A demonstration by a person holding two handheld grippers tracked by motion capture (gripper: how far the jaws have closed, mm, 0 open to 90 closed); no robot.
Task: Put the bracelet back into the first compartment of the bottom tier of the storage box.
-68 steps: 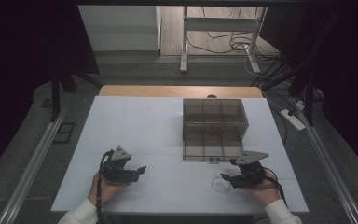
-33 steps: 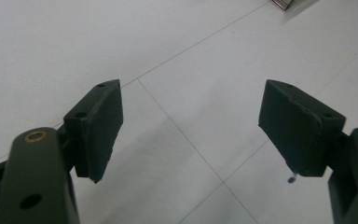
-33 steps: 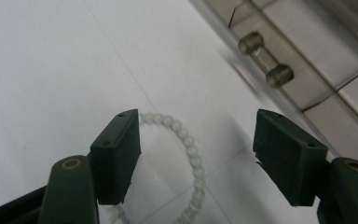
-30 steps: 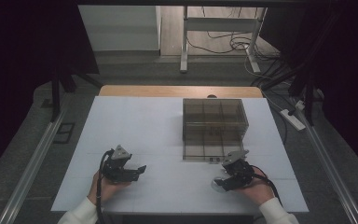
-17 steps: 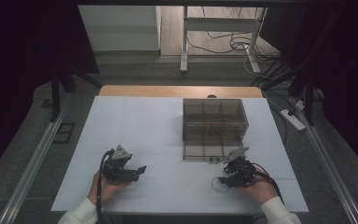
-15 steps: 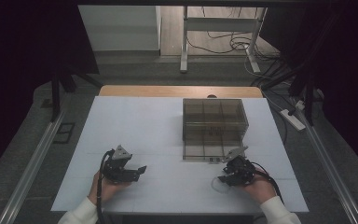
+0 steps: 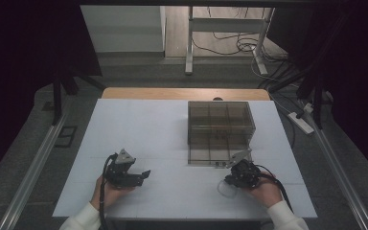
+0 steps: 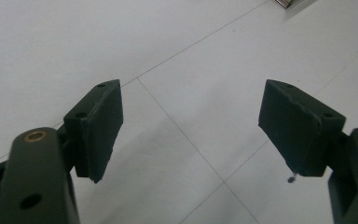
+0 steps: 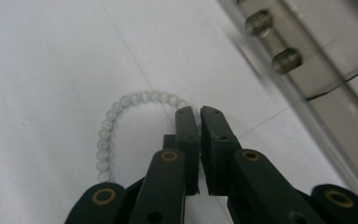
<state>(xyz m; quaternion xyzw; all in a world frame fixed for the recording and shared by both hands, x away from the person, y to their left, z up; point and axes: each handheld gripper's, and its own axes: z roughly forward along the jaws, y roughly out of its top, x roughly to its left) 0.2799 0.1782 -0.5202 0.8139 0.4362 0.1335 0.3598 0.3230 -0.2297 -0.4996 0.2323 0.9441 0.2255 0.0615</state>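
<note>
A bracelet of pale round beads (image 9: pixel 108 122) lies on the white table top, just in front of the box. My right gripper (image 9: pixel 199 112) points down at it. Its jaws have just been closing and now stand shut, with the bead string pinched between the tips. In the high view the right gripper (image 7: pixel 231 181) is at the table's front right, and the bracelet (image 7: pixel 224 190) shows as a faint loop beside it. My left gripper (image 7: pixel 144 174) rests at the front left. Its jaws stand wide open (image 8: pixel 191 123) over bare table.
A smoked transparent box (image 7: pixel 220 128) with several compartments stands right of the table's middle, close behind the right gripper. Its front wall carries two small knobs (image 9: pixel 286 60). The white table top (image 7: pixel 139 129) ends in a wooden strip at the back.
The right gripper shifted left toward the bracelet, tipped down, and its jaws closed on the beads. The left gripper has not moved.
</note>
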